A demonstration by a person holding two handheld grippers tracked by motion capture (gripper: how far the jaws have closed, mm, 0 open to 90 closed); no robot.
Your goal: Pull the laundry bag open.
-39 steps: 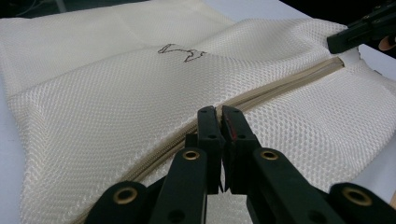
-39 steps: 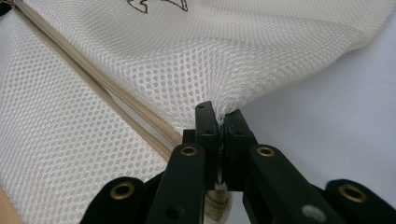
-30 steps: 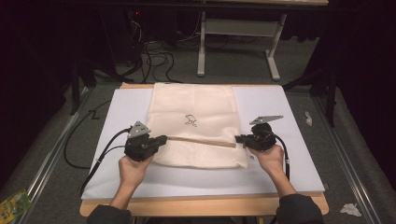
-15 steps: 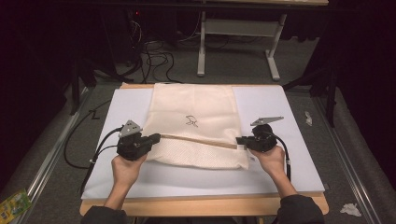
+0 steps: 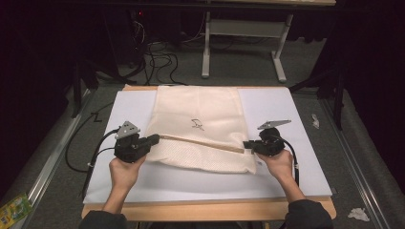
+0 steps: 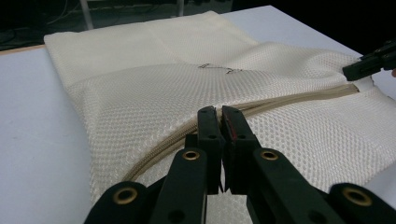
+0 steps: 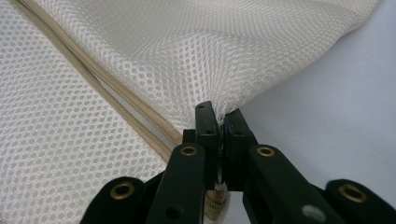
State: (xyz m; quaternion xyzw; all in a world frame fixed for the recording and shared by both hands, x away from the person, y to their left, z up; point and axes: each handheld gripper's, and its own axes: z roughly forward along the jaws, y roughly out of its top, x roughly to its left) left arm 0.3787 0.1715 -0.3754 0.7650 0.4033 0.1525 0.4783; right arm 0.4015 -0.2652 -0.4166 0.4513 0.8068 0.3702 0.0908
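Near the table's front edge, the right gripper (image 5: 247, 145) pinches the mesh laundry bag (image 5: 200, 126) at its zipper (image 5: 200, 142) end, while the left gripper (image 5: 155, 139) is clamped on the zipper's other end. A sharp tug could tear mesh from either grip. White table (image 5: 286, 107), grey carpet (image 5: 310, 67), dark room.

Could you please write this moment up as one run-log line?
left gripper: shut, at zipper | right gripper: shut on mesh bag edge | bag: flat on white board
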